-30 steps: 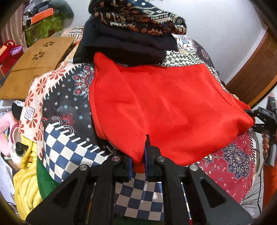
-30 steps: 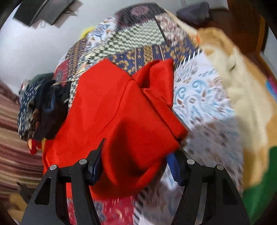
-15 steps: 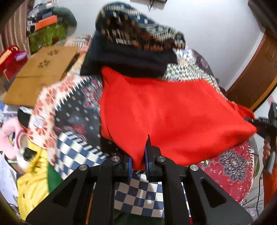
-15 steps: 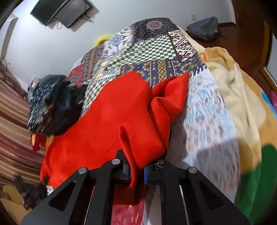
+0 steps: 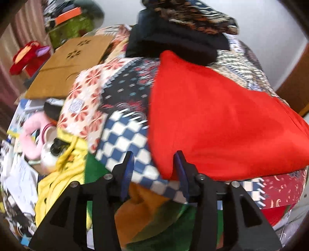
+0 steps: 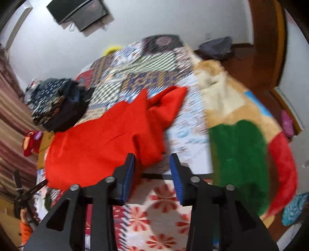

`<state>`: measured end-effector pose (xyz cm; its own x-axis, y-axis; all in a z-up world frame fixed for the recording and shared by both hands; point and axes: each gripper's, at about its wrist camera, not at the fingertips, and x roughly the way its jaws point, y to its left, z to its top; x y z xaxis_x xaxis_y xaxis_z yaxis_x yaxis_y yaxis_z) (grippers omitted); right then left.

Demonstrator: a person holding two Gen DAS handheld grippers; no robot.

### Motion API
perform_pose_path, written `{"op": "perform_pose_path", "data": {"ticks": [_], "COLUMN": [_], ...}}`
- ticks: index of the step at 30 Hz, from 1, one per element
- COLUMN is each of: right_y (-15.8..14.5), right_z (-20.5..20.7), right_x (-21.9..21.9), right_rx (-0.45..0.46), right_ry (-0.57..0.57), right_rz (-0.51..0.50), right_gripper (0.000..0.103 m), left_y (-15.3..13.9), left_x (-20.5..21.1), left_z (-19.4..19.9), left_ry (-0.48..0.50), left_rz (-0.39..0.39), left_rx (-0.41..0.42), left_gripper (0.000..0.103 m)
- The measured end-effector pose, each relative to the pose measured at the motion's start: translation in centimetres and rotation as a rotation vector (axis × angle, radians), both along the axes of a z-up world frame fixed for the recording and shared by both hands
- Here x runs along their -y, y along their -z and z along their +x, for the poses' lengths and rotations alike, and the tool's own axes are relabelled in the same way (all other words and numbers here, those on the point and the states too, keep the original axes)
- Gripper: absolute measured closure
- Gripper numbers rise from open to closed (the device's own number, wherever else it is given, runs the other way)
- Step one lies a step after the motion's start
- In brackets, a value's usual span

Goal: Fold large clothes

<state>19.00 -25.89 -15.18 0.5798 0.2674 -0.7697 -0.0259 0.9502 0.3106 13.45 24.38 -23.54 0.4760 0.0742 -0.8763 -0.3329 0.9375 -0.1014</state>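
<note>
A bed covered in a busy patchwork quilt [image 5: 123, 135] of blue-and-white checks, red florals and dark prints fills both views. At its far side sits a stack of folded dark and patterned clothes [image 5: 183, 32]. Beyond the left edge there's a brown cardboard sheet [image 5: 67, 65], a red plush toy [image 5: 29, 58] and a heap of yellow fabric [image 5: 59, 173]. From the right wrist, a fleece blanket in tan, green and red [image 6: 241, 135] hangs off the right side, a dark screen [image 6: 77, 13] is fixed to the white wall, and a grey bag [image 6: 216, 47] lies on the wooden floor.

The large red garment [image 5: 212, 125] lies spread on the quilt, its right end bunched in folds.

And there's the release! Half a second ago both grippers were pinched on the red cloth's near edge. Now the left gripper [image 5: 154, 164] has just been opening; a near corner of the garment sits between its parted blue pads, unpressed. The right gripper [image 6: 152, 166] has just been opening too, jaws apart, a fold of the garment's near edge lying loose between them.
</note>
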Motion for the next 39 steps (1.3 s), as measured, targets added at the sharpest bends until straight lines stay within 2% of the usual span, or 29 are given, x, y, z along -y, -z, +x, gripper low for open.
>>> {"op": "perform_pose_path", "data": {"ticks": [5,7,9,12,16,19,22,23,25,26,27,30,32,33,34,37,39], "right_y": [-1.9,-2.3,-2.5,-2.2,-0.1,2.8,5.5,6.0,6.8,7.1,7.2,6.3,4.8,3.8,2.8,-0.9,-2.7], "right_z": [2.2,4.1,6.4,9.3,14.1,17.1,19.0,19.3,20.0,20.0,20.0,19.2,18.7,18.4,18.1,16.1,15.3], "right_x": [1.0,0.4,-0.6,-2.3,-4.7,-6.2,-6.6,-6.5,-6.8,-7.1,-7.2,-7.7,-7.6,-7.4,-7.1,-6.4,-6.2], "right_rx": [0.017,0.008,-0.004,-0.027,-0.117,-0.221,-0.325,-0.346,-0.383,-0.389,-0.389,-0.33,-0.273,-0.236,-0.205,-0.095,-0.038], "right_ry": [-0.005,-0.04,-0.078,-0.163,-0.239,-0.297,-0.304,-0.301,-0.33,-0.347,-0.351,-0.36,-0.346,-0.34,-0.337,-0.338,-0.347], "right_rz": [-0.036,-0.035,-0.023,-0.011,-0.022,-0.009,0.019,0.03,0.029,0.016,0.006,0.014,0.03,0.041,0.042,0.048,0.054], "right_gripper": [0.065,0.055,0.038,0.038,0.038,0.038,0.038,0.041,0.06,0.079,0.089,0.097,0.097,0.097,0.097,0.098,0.098], "left_y": [-1.5,-2.4,-3.3,-4.2,-3.9,-2.3,-0.1,0.6,1.4,1.6,1.7,2.0,1.9,1.7,1.4,-0.9,-2.9], "left_x": [-2.3,-2.9,-3.1,-3.4,-3.5,-3.3,-3.4,-3.5,-3.8,-4.1,-4.3,-4.8,-4.8,-4.7,-4.5,-3.0,-1.9], "left_z": [0.3,1.3,2.4,5.0,8.4,10.9,13.0,13.5,14.0,14.1,14.1,14.4,14.5,14.5,14.5,14.4,14.5], "left_ry": [-0.042,-0.049,-0.051,-0.044,-0.009,0.017,0.022,0.024,0.018,0.018,0.019,0.015,0.016,0.02,0.031,0.069,0.097], "left_rz": [0.009,0.022,0.023,0.008,-0.066,-0.131,-0.171,-0.197,-0.251,-0.287,-0.327,-0.394,-0.397,-0.397,-0.399,-0.299,-0.259], "left_rx": [0.023,0.043,0.062,0.091,0.096,0.064,0.008,-0.003,-0.004,0.006,0.019,0.029,0.035,0.04,0.042,0.059,0.078], "left_gripper": [0.054,0.053,0.051,0.046,0.044,0.044,0.044,0.044,0.044,0.044,0.044,0.046,0.066,0.091,0.096,0.098,0.098]}}
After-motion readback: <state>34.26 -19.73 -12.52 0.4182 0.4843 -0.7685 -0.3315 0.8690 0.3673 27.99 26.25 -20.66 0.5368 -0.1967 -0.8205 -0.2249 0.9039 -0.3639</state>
